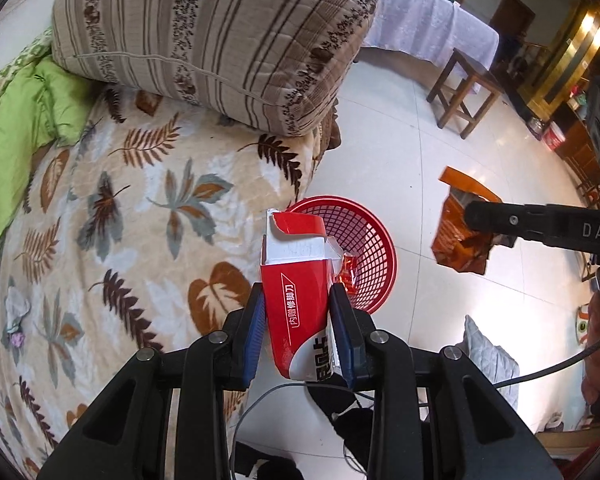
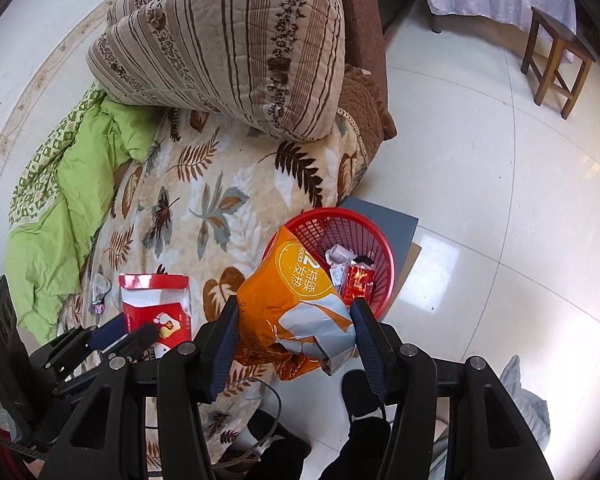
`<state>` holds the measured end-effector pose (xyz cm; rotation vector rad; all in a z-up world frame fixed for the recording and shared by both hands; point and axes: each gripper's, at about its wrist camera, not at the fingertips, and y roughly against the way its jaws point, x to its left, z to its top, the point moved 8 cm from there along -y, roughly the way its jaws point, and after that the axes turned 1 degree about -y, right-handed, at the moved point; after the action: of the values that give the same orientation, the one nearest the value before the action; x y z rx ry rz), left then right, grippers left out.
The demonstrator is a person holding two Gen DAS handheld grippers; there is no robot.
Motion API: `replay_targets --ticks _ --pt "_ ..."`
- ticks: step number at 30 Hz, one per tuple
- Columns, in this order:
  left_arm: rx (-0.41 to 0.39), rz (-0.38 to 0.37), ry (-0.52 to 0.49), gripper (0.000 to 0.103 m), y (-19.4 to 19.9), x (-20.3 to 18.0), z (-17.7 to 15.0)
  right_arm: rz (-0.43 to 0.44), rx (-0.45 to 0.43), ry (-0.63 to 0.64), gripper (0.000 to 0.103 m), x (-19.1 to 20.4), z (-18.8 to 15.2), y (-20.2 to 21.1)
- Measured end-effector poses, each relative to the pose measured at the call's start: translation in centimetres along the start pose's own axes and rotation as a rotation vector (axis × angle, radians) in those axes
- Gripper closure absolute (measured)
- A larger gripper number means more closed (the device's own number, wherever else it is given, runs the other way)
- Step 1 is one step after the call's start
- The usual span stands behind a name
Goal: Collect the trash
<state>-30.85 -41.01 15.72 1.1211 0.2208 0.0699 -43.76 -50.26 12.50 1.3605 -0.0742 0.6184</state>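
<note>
- Right now the left gripper [image 1: 298, 316] has its blue pads pinched on the sides of a torn red-and-white carton [image 1: 296, 300], which stands upright between them with its ripped flap uppermost.
- The right gripper [image 2: 294, 332] is clamped on a crumpled orange-and-silver foil pouch [image 2: 292, 300]; the pouch bulges out ahead of the pads and sags below them.
- Just beyond both loads sits the red mesh basket [image 2: 384, 256] on the tiled floor, tight against the edge of the leaf-patterned blanket [image 1: 112, 216]. A few small wrappers [image 2: 354, 276] already lie inside it.
- From the right wrist view the pouch overlaps the basket's near rim; from the left wrist view the carton hangs over the rim on the blanket side, not over the middle.
- Risk for the carton: let go from there, it could catch the rim and tumble onto the blanket or floor, I judge.
- Risk for the pouch: it is broad and springy, so it may bridge the rim or slide out instead of dropping in.
- Both grippers are crowding one small opening, so they could knock each other or tip the light basket.
</note>
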Motion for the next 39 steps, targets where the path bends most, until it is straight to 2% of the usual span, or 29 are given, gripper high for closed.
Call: replay_targets --ticks 14,16,23,28,32,34,36,37,39 --pt "-0.001 -0.037 0.027 0.071 -5.2 -1.9 2.5 0.003 -0.008 0.008 0.043 -1.0 3.4 -4.3" --pt "-0.010 -0.032 0.019 0.066 -5.7 -2.2 2.9 0.009 -0.015 0.001 0.039 -1.3 4.0 -4.7" --pt "-0.014 -0.039 0.025 0.054 -5.6 -2.7 3.8 0.007 -0.038 -0.010 0.039 -2.0 5.4 -3.9" --pt "-0.042 -0.027 0.026 0.049 -2.6 -2.0 3.3 -0.005 -0.040 0.022 0.038 -1.6 4.1 -1.7" --pt "-0.097 0.016 0.012 0.031 2.0 -0.9 2.3 -0.031 -0.028 0.094 0.035 -0.2 0.9 0.8" --pt "-0.126 0.039 -0.025 0.024 4.8 -0.4 1.3 -0.055 -0.034 0.125 0.031 0.7 -1.2 2.6" --pt "-0.139 0.060 -0.070 0.012 7.1 0.0 0.2 -0.071 -0.048 0.145 0.029 1.5 -3.0 4.1" --pt "-0.148 0.065 -0.095 0.011 8.3 0.1 -0.4 -0.093 -0.061 0.152 0.028 1.9 -3.9 5.1" --pt "-0.164 0.077 -0.142 0.005 10.7 0.6 -1.7 -0.140 -0.087 0.136 0.021 2.4 -5.4 6.9"
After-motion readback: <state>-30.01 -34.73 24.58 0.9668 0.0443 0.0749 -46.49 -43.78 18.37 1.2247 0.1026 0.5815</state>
